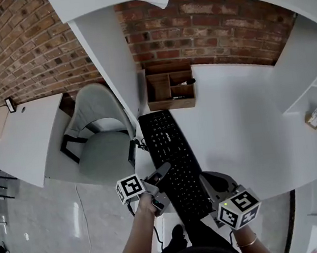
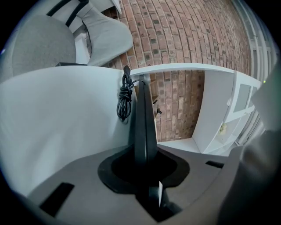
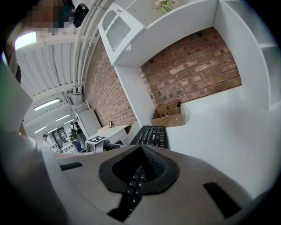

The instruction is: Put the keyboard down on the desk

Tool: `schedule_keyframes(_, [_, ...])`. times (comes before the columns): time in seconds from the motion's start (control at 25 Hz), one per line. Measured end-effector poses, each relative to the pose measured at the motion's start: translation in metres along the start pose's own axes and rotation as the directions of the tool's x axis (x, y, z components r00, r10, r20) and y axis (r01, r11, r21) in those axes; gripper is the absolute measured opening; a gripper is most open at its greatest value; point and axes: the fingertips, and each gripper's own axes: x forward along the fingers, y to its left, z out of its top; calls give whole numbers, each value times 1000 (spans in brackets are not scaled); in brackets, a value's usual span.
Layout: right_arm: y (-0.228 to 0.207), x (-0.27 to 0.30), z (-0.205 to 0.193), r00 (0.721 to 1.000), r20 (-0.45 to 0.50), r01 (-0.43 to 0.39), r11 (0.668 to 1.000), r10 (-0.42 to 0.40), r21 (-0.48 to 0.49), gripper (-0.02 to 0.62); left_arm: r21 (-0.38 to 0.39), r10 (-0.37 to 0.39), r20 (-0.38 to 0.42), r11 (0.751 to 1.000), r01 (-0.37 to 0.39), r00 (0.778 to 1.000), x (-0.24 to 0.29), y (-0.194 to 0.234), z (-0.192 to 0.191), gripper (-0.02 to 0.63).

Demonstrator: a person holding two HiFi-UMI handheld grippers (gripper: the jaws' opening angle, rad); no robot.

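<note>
A black keyboard [image 1: 170,150] lies lengthwise over the left part of the white desk [image 1: 243,118], its far end pointing toward the brick wall. My left gripper [image 1: 157,183] is shut on the keyboard's left long edge near its near end. My right gripper [image 1: 207,187] is shut on the opposite long edge. In the left gripper view the keyboard [image 2: 142,118] shows edge-on between the jaws, with a coiled black cable [image 2: 124,99] at its far end. In the right gripper view the keys [image 3: 151,134] run away from between the jaws. Whether the keyboard touches the desk I cannot tell.
A brown wooden organizer box [image 1: 170,87] stands at the back of the desk, just beyond the keyboard's far end. A grey chair [image 1: 100,141] sits left of the desk, and a white side table [image 1: 25,136] further left. A small box [image 1: 316,116] rests on the right shelf.
</note>
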Motion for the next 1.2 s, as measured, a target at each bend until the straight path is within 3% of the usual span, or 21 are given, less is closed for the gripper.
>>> schedule_keyframes(0.68, [4,3,-5,1000,-15,-21,1000,21,22,5,29,79,-18,996,-79,997,7,9,7,95])
schedule_keyframes(1.2, [6,2,-3,1000,-4,-14,1000,14,24,5,175,224,-70,962,-209,972,5,12,11,186])
